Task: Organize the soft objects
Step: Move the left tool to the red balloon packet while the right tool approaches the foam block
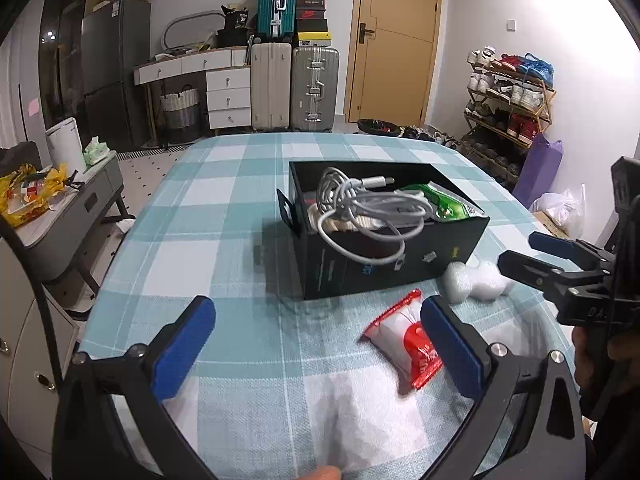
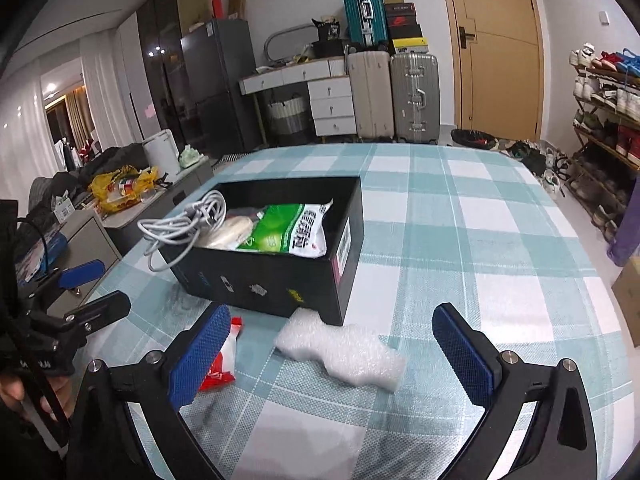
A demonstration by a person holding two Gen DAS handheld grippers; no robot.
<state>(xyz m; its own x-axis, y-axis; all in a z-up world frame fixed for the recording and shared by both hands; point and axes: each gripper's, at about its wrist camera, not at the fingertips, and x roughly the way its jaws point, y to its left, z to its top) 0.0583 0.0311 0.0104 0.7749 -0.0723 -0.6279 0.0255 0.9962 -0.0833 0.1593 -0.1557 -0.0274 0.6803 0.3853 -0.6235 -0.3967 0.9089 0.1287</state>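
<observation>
On the table (image 1: 248, 184), covered in a teal and white checked cloth, a black box (image 1: 384, 264) sits open near the middle. Inside it you can see a coil of grey cable (image 1: 360, 208) spilling over one wall, a green and white packet (image 2: 288, 228), and something pale tucked between them that is too hidden to name.

Two soft things lie outside the box, on the cloth near its front wall. A red and white packet (image 1: 404, 340) rests just beside the inner pad of your left gripper (image 1: 316, 344), slightly overlapped by that pad in the left view. A white piece of bubble wrap (image 2: 344, 348) lies touching the box's front corner, between the pads of your right gripper (image 2: 328, 356).

Both grippers are spread wide, with nothing grasped. Your left gripper hangs over bare cloth, the red packet at its edge. Your right gripper frames the bubble wrap without pressing on it.

Beyond the table stand suitcases (image 1: 296, 88), a white set of drawers (image 1: 228, 96), a wooden door (image 1: 396, 40) and a shoe rack (image 1: 508, 104).
</observation>
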